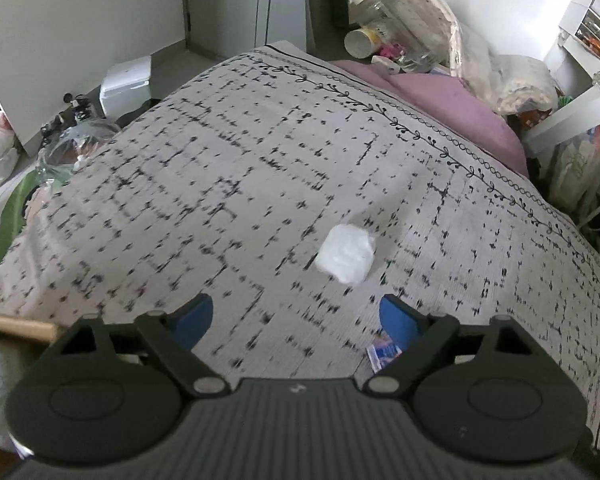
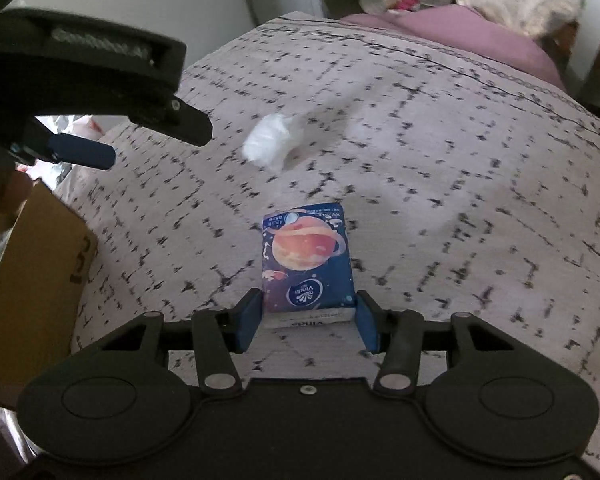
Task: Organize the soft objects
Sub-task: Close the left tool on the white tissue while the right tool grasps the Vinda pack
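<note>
A blue tissue pack with a planet picture is held between the blue pads of my right gripper, which is shut on its near end just above the bedspread. A corner of the pack shows in the left wrist view. A white crumpled soft wad lies on the patterned bedspread ahead of my left gripper, which is open and empty. The wad also shows in the right wrist view. The left gripper appears at the upper left of the right wrist view.
A cardboard box stands at the bed's left edge. A purple pillow lies at the head of the bed, with bottles, a cup and plastic bags behind it. Bags and clutter sit on the floor at left.
</note>
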Available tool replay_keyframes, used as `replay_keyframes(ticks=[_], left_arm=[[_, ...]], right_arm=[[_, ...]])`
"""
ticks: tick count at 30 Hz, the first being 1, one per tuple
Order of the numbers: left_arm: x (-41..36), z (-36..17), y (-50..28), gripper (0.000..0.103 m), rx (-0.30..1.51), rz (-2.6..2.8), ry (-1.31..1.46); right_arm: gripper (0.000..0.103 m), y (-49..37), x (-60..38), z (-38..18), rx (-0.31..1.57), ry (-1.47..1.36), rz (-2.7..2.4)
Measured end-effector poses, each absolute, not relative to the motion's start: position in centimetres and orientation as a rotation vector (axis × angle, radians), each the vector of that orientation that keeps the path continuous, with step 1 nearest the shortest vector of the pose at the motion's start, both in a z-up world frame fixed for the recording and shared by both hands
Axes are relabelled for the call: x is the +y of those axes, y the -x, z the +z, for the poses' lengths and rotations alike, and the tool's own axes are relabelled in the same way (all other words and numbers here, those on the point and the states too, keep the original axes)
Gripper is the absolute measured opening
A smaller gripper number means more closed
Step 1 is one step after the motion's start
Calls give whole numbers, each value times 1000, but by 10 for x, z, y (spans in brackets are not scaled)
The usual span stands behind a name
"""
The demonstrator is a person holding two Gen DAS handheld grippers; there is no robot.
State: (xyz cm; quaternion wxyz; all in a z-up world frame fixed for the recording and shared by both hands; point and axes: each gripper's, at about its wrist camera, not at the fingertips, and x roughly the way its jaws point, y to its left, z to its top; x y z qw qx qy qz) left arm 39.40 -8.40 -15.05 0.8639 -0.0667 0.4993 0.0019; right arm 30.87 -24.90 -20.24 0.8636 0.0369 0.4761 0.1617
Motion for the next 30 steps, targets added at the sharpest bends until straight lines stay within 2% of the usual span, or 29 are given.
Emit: replay_keyframes(ticks=[6,12,21,26,29,30], left_arm=[[-103,-163,-415,89,1038,-24,119],[-113,-180,-429,79,1056,-31,105],[-118,-211,-445,76,1082,-34,95],[-123,-219,-455,69,1065,-52,52],[-129,-222,-459,54,1054,-72,7],[-131,-220,-460,44,1048,-85,-5]], right_arm=[[49,-313,-267,-200,1010,-107,287],[49,-314,-284,-194,1025,-167,241],[48,-304,-303,-180,1048,-230,200],[48,-289,-312,-169,1046,-228,184],[48,-280,-318,-162,1038,-216,171],[48,-278,-320,-161,1037,-218,167]])
